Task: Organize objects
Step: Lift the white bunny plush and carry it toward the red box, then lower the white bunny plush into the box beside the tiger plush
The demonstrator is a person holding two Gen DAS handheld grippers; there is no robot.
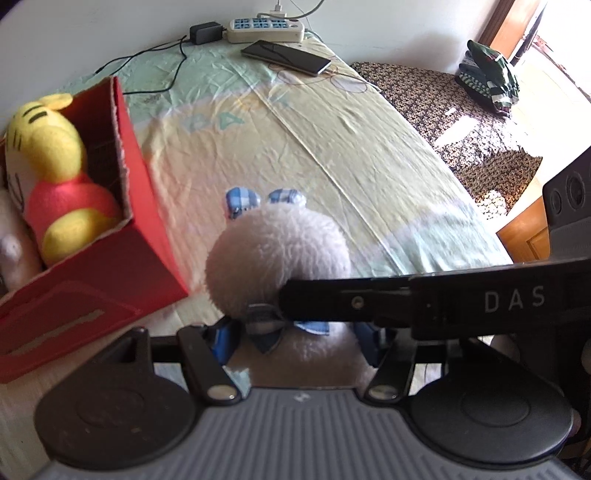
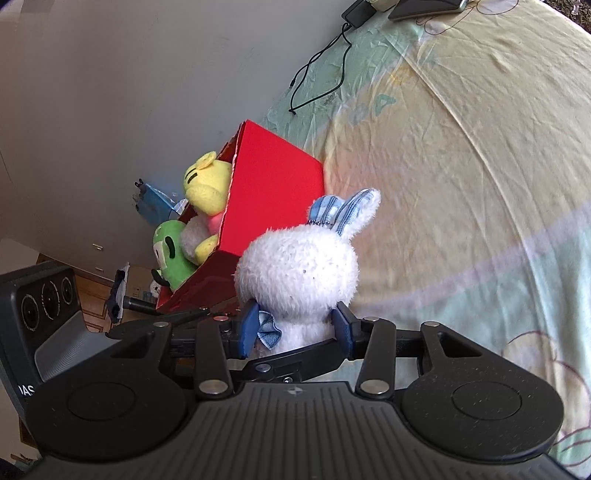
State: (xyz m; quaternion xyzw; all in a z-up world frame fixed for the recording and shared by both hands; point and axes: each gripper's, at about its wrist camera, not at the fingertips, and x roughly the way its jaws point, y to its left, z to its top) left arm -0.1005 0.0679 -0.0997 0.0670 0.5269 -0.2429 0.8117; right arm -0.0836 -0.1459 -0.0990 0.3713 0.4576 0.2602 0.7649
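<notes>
A white plush rabbit (image 1: 277, 254) with blue checked ears hangs above the bed, just right of a red cardboard box (image 1: 110, 243). My left gripper (image 1: 291, 343) is shut on its body from below, the blue pads pressing both sides. My right gripper (image 2: 295, 328) is shut on the rabbit (image 2: 295, 273) at the neck, beside its blue bow. One right finger (image 1: 332, 299) crosses the left wrist view. The red box (image 2: 277, 195) holds a yellow bear (image 1: 55, 166), a green plush (image 2: 170, 258) and a pale plush.
The bed sheet (image 1: 332, 147) stretches ahead to a wall. At its far end lie a power strip (image 1: 266, 29), a black charger (image 1: 205, 32) with its cable, and a phone (image 1: 286, 55). A patterned bench (image 1: 461, 122) with folded clothes (image 1: 487, 77) stands right of the bed.
</notes>
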